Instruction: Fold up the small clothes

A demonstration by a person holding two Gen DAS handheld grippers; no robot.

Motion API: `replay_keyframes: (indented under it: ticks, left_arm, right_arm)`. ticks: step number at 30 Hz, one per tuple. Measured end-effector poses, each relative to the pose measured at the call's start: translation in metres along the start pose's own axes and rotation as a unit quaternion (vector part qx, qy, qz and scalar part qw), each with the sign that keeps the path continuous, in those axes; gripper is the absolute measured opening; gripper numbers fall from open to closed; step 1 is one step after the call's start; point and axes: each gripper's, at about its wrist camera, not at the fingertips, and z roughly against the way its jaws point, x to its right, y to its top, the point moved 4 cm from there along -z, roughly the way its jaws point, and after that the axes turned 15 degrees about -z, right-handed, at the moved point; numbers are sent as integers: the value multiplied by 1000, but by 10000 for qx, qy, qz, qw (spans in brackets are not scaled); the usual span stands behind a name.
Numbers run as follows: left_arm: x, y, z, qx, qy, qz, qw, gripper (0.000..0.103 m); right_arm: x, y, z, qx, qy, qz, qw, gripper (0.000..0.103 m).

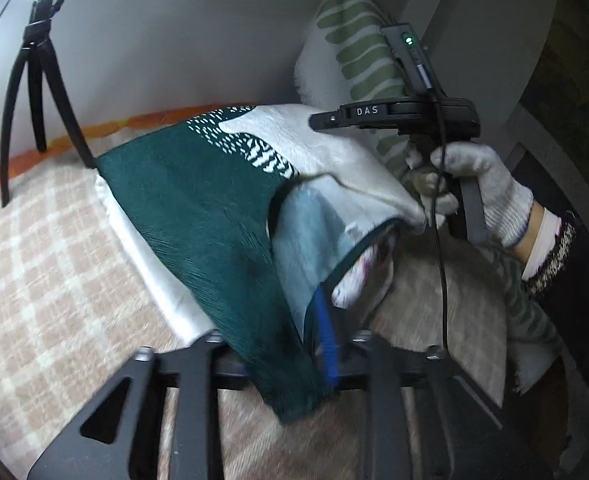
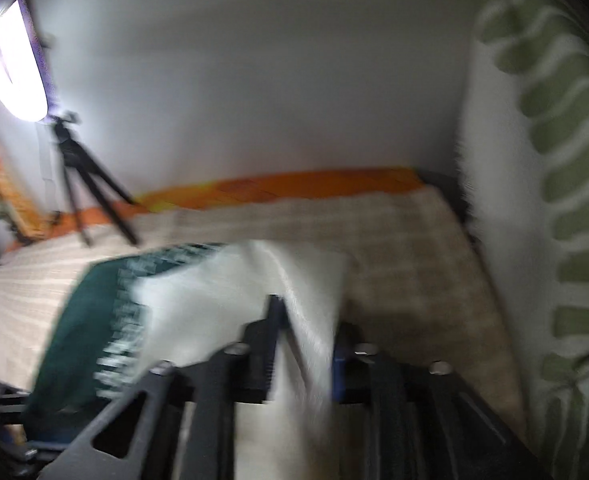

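A small garment (image 1: 214,208), dark green with a white patterned upper part, hangs lifted above the checked bed cover (image 1: 42,264). My left gripper (image 1: 290,364) is shut on its green lower edge. My right gripper (image 2: 306,344) is shut on the white part of the garment (image 2: 222,304). In the left wrist view the right gripper (image 1: 418,216) is held by a gloved hand at the garment's far white corner. The right wrist view is blurred.
A black tripod (image 1: 34,92) with a lamp stands at the back left on the bed; it also shows in the right wrist view (image 2: 90,184). A white pillow with green stripes (image 1: 358,60) leans at the right (image 2: 554,200). An orange strip (image 2: 278,188) runs along the wall.
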Motion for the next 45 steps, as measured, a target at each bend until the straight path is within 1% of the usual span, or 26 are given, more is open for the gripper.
replay_keyframes:
  ticks: [2,4,8,9,10,11,12,13,15,16,19,21,26,27,29,32,33,35,40,45]
  left_arm:
    - [-2,-3,8,-63,153,7,9999,45]
    - [-7,-6,19,-89,192,74,9997,45]
    - [-13,-11,40,-98,351,68,9993,45]
    - [-12,-11,42,-98,389,61,9992,45]
    - [-12,-11,51,-86,454,62,9989,46]
    - [-11,-11,56,-81,487,61,9988,53]
    - [-12,-13,64,-67,531,60,9985,59]
    - [-11,-13,71,-45,578,51,9983,60]
    - [-7,-15,87,-15,652,-2,9979,60]
    - [-6,-16,92,-11,676,-13,9977,60]
    - [-1,-18,110,62,727,-45,9973,61]
    - [2,-21,124,109,761,-62,9970,62]
    - [13,-31,154,161,818,-57,9965,66]
    - [16,-34,161,182,849,-71,9962,70]
    - [23,-39,175,224,926,-108,9954,72]
    - [32,-47,194,306,976,-190,9946,73]
    - [34,-49,198,335,983,-204,9944,77]
    - [39,-54,211,429,1040,-214,9934,79]
    - [46,-69,236,575,1221,-187,9907,81]
    - [47,-84,250,528,1467,-84,9877,82]
  right_arm:
    - [9,-1,0,3,-252,-115,9996,28]
    - [13,-1,5,66,-399,-171,9990,31]
    - [13,-4,21,227,-527,-163,9982,37]
    - [12,-5,27,263,-524,-195,9981,42]
    - [11,-5,30,304,-525,-217,9979,49]
    - [10,-6,36,362,-549,-238,9976,53]
    - [9,-6,42,411,-575,-249,9972,60]
    - [7,-7,47,449,-607,-257,9968,62]
    - [2,-10,63,529,-658,-245,9961,65]
    - [-2,-11,70,562,-653,-224,9960,68]
    - [-15,-20,95,651,-569,-219,9960,71]
    - [-23,-28,110,695,-579,-211,9957,72]
    - [-46,-56,143,836,-641,-178,9943,79]
    - [-51,-62,148,859,-647,-167,9941,80]
    - [-60,-75,159,918,-698,-165,9932,82]
    - [-76,-95,174,999,-709,-128,9924,85]
    - [-82,-101,179,1031,-735,-104,9919,86]
    - [-94,-115,189,1114,-767,-76,9908,90]
    - [-120,-147,204,1171,-701,34,9906,96]
    - [-134,-173,209,1194,-581,-41,9911,98]
